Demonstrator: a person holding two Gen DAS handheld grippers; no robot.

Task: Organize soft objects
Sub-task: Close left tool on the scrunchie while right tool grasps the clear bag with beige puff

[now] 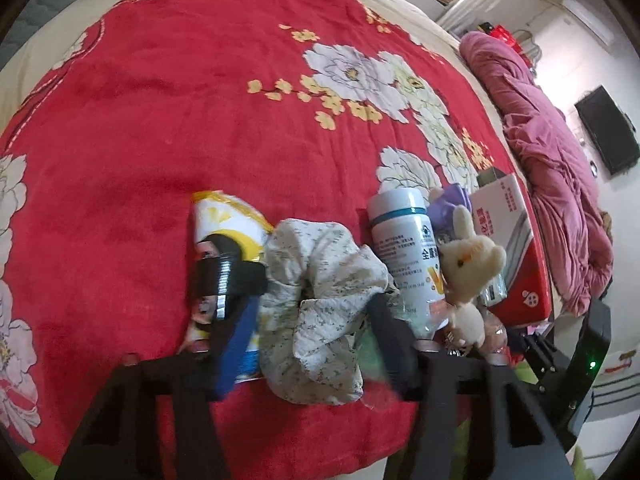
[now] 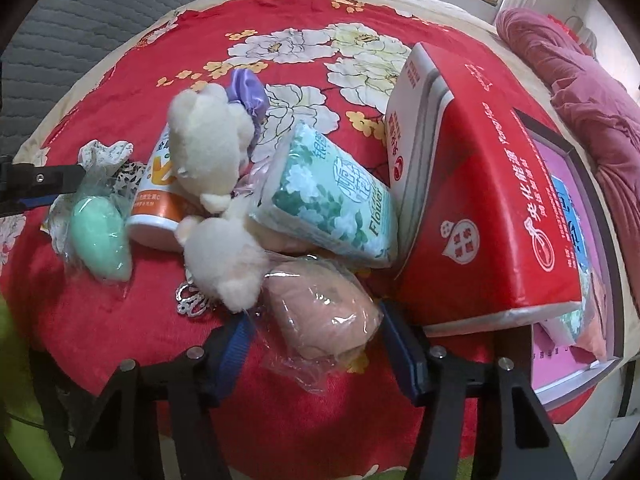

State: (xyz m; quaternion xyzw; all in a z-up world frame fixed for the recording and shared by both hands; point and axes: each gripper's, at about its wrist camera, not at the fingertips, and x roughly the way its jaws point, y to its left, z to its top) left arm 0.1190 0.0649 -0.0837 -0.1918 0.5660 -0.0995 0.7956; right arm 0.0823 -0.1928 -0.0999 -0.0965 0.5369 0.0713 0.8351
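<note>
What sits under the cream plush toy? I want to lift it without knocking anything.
The plush toy leans on the white supplement bottle and the tissue pack; a purple satin item shows behind. Its underside is hidden.

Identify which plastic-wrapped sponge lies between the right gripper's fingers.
The pink sponge, wrapped in clear plastic, lies between them; the green sponge lies apart, far left.

A red bedspread (image 1: pixel 160 128) of soft, matt cloth with a slightly fuzzy nap. A crumpled scrunchie (image 1: pixel 320 304) of thin, matt printed fabric. A bottle (image 1: pixel 404 248) of smooth, glossy plastic. A fluffy plush toy (image 2: pixel 216 200). A pink sponge (image 2: pixel 324 312) and a green sponge (image 2: pixel 100 236), each in shiny, crinkled clear film. A tissue pack (image 2: pixel 332 204) in glossy plastic wrap. A smooth cardboard box (image 2: pixel 480 184).
</note>
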